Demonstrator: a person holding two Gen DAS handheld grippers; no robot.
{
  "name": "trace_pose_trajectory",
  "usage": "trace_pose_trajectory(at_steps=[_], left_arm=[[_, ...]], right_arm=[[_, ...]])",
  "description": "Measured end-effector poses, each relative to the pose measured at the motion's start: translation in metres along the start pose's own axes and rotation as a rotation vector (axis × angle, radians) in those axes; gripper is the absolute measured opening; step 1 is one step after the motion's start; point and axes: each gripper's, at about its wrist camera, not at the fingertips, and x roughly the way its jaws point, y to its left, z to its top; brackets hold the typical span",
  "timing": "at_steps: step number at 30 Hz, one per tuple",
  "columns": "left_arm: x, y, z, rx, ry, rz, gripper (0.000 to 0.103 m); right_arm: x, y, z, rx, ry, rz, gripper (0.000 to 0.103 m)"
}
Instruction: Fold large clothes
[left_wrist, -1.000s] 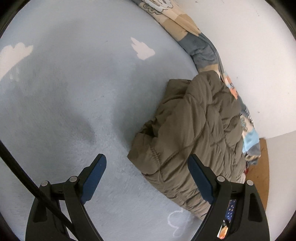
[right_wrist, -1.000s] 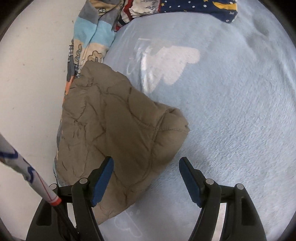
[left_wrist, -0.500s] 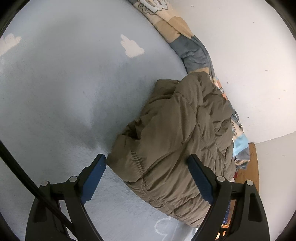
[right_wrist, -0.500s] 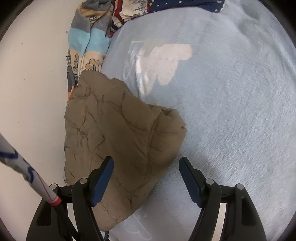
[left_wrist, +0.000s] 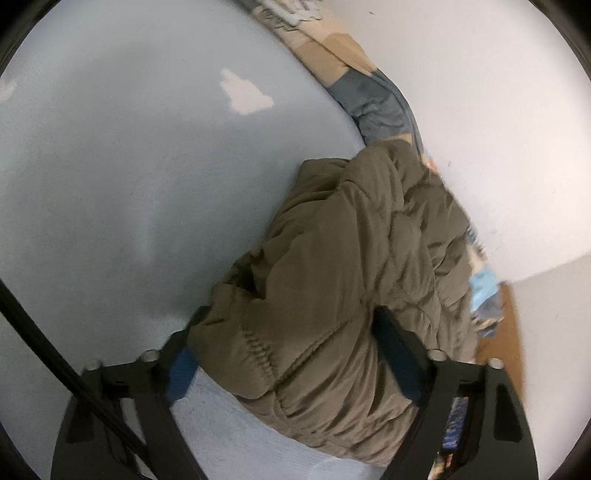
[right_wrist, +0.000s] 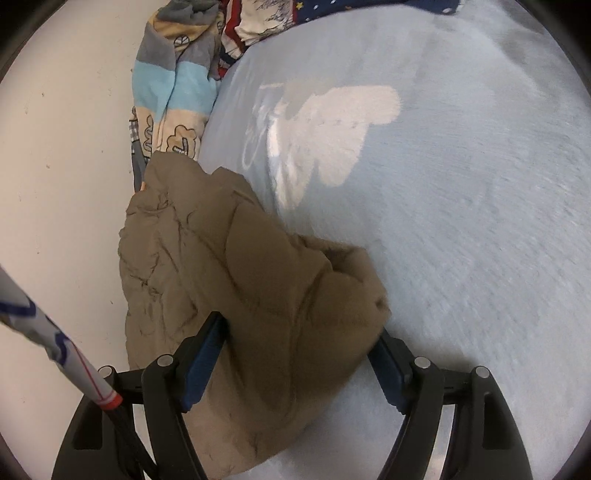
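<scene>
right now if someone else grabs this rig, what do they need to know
Left gripper: jaws wide open around a bunched cuffed end of the brown padded jacket, not clamped.
Right gripper: jaws open around another corner of the jacket, likewise not clamped.
The jacket lies in a bulky heap at the edge of the light blue blanket, beside the wall, with patterned bedding beyond it.
Done: it looks roughly bundled, not neatly folded.
Left: probably close both grippers, then spread or fold it properly.
</scene>
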Motion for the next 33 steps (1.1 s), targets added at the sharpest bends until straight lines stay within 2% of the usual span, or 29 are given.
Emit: trace_pose_trajectory(at_steps=[1, 3, 5, 8, 11, 13, 21, 28, 31, 33], left_arm=[[-0.002, -0.009, 0.000, 0.047, -0.015, 0.021, 0.073], [-0.006, -0.028, -0.001, 0.167, -0.040, 0.092, 0.059], [-0.011, -0.051, -0.007, 0.294, -0.091, 0.168, 0.052], [-0.019, -0.074, -0.017, 0.421, -0.145, 0.244, 0.046], [-0.030, -0.087, -0.024, 0.491, -0.184, 0.266, 0.043], [-0.037, -0.092, -0.028, 0.514, -0.198, 0.270, 0.042], [-0.094, -0.092, -0.059, 0.532, -0.220, 0.261, 0.041], [-0.148, -0.054, -0.107, 0.486, -0.197, 0.248, 0.042], [-0.146, -0.028, -0.121, 0.438, -0.134, 0.291, 0.048], [-0.141, -0.010, -0.120, 0.385, -0.098, 0.322, 0.061]], right_arm=[[0.000, 0.004, 0.000, -0.020, -0.008, -0.023, 0.068], [-0.002, 0.016, -0.002, -0.082, -0.025, -0.064, 0.051], [-0.007, 0.036, -0.005, -0.187, -0.051, -0.120, 0.042], [-0.013, 0.064, -0.015, -0.341, -0.097, -0.204, 0.036], [-0.017, 0.085, -0.026, -0.462, -0.138, -0.273, 0.034], [-0.023, 0.094, -0.031, -0.496, -0.153, -0.285, 0.033], [-0.072, 0.107, -0.054, -0.564, -0.169, -0.260, 0.032], [-0.134, 0.082, -0.087, -0.563, -0.147, -0.217, 0.032], [-0.143, 0.052, -0.094, -0.511, -0.100, -0.229, 0.032], [-0.138, 0.025, -0.094, -0.432, -0.043, -0.246, 0.037]])
